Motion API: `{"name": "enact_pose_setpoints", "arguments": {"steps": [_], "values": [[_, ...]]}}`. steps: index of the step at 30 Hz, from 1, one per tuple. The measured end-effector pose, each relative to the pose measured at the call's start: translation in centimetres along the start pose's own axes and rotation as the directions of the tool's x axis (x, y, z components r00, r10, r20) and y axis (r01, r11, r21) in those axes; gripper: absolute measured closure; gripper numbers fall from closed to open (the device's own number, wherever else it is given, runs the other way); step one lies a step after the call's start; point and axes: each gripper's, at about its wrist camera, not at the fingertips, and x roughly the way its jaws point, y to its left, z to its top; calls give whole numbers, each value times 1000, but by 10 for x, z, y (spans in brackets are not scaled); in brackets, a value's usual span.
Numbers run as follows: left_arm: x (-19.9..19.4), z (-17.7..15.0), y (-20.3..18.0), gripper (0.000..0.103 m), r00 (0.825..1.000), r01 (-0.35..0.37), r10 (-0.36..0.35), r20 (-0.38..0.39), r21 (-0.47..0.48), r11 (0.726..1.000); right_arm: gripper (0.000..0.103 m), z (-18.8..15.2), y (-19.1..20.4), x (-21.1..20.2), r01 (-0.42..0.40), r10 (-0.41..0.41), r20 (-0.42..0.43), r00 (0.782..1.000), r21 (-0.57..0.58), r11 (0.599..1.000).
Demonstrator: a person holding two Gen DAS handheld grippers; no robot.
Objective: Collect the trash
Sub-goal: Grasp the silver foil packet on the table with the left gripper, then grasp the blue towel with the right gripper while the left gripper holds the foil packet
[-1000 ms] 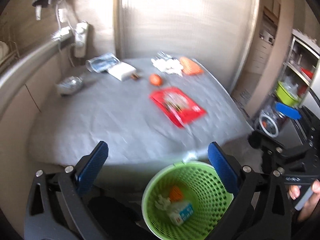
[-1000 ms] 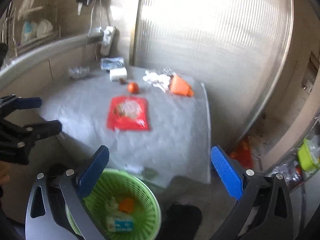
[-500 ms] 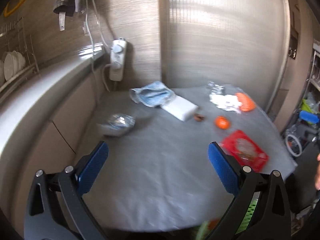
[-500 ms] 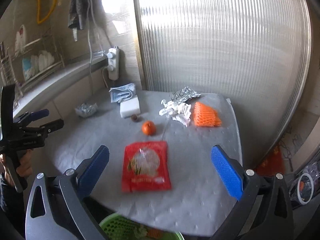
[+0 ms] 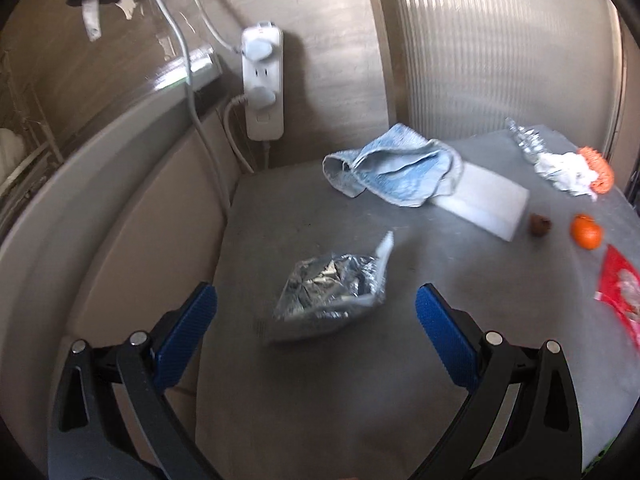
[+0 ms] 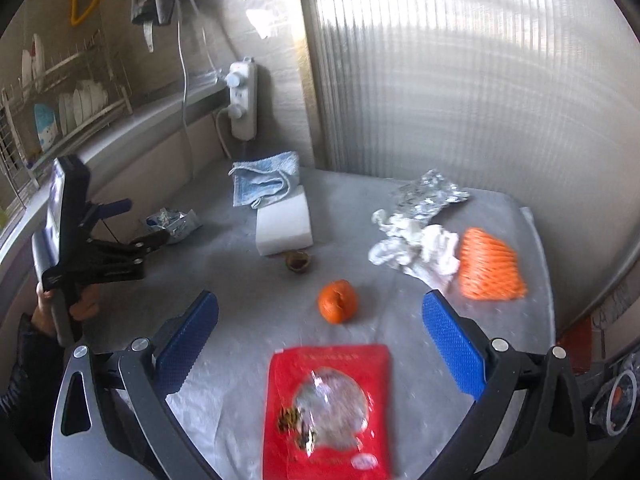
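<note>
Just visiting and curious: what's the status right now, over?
Both grippers open: left gripper, right gripper. Left lined up on foil packet; right over red packet. Orange just beyond; nothing in the way.

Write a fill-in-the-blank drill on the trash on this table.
1. The left gripper is open, aimed at a crumpled ____ wrapper.
2. The blue cloth partly lies on a white ____.
3. Nearest the right gripper lies a flat ____ packet.
4. Between that packet and the brown nut sits a small ____ fruit.

Missing words: silver; block; red; orange
</note>
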Motion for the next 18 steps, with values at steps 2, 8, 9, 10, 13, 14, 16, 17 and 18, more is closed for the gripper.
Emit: {"name": "enact_pose_setpoints", "arguments": {"steps": [2,8,9,10,13,14,16,17,18], "values": [[10,3,0,8,1000,15,-15,-6,8,1000,2,6,2,11,-9,9,-15,1000,-9,1000],[27,7,3,14,999,46,-46,-8,-25,999,2,23,5,32,-45,44,-45,998,-11,999],[29,7,5,24,998,59,-59,-8,-44,997,2,26,6,35,-45,44,-45,998,-14,999],[31,7,6,30,997,71,-72,-12,-59,996,2,30,7,38,-38,37,-47,998,-18,999],[39,5,11,59,994,92,-97,-41,-111,990,2,40,10,48,-19,17,-55,998,-41,999],[38,4,13,62,995,92,-97,-35,-130,987,2,42,11,51,-10,7,-60,998,-49,999],[35,4,15,69,994,104,-108,-22,-154,983,2,47,14,60,-5,0,-76,997,-74,997],[33,3,15,70,993,115,-120,-21,-165,980,2,50,17,68,-10,1,-96,995,-95,995],[33,3,15,71,992,123,-128,-19,-175,977,2,53,21,77,-14,0,-117,993,-118,993]]}}
